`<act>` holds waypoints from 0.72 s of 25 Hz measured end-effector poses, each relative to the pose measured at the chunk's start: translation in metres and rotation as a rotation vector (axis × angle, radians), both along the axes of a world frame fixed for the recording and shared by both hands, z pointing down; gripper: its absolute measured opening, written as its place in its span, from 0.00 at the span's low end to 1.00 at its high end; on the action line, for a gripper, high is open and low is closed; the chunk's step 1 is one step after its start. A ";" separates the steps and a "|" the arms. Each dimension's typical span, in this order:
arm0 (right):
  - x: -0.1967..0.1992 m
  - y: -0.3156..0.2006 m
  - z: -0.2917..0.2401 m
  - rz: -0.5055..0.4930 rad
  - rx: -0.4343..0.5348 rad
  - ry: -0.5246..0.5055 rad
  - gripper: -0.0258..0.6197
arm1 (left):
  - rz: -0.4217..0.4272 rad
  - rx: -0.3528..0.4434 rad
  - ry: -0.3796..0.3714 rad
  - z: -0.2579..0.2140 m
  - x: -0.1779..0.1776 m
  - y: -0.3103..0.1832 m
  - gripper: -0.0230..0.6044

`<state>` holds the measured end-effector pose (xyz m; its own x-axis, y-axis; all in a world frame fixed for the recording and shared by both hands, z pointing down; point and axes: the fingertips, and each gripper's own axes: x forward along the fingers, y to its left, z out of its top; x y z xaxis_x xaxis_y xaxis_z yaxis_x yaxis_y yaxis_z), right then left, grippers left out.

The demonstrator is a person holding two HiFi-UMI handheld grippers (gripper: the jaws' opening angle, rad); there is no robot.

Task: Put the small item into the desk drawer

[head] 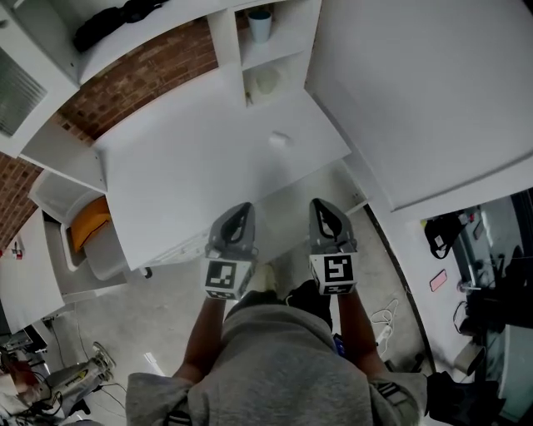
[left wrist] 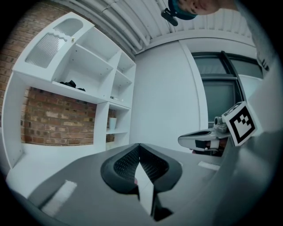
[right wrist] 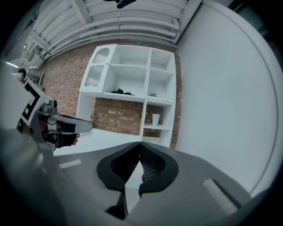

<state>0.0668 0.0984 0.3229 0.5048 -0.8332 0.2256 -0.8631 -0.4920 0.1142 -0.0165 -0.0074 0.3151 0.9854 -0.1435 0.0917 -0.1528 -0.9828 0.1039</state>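
A small white item [head: 279, 139] lies on the white desk [head: 183, 166], toward its far right part. Both grippers hover side by side over the floor just short of the desk's near edge, well short of the item. My left gripper [head: 243, 209] is shut with nothing between its jaws; in the left gripper view its tips [left wrist: 139, 145] meet. Beside it, my right gripper [head: 320, 205] is also shut and empty, its tips [right wrist: 140, 144] touching. No drawer front can be made out in these views.
A white shelf unit stands at the desk's far end with a pale cup [head: 260, 23] and a bowl [head: 266, 81] in its cubbies. An orange thing [head: 87, 229] lies in a bin left of the desk. A large white panel [head: 433, 91] rises at right. Cables [head: 385, 320] lie on the floor.
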 end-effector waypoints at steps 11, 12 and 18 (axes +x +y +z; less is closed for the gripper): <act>0.049 -0.047 0.016 -0.098 -0.033 -0.028 0.04 | -0.130 0.017 -0.036 0.015 0.022 -0.047 0.06; 0.055 -0.050 0.020 -0.117 -0.045 -0.029 0.04 | -0.149 0.006 -0.044 0.018 0.025 -0.050 0.06; 0.101 -0.068 0.042 -0.226 -0.078 -0.061 0.04 | -0.271 -0.034 -0.078 0.034 0.052 -0.059 0.06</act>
<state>0.1677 0.0305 0.3651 0.2916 -0.9021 0.3180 -0.9565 -0.2778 0.0891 0.0358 -0.0664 0.3486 0.9014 -0.3961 0.1748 -0.4181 -0.9013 0.1133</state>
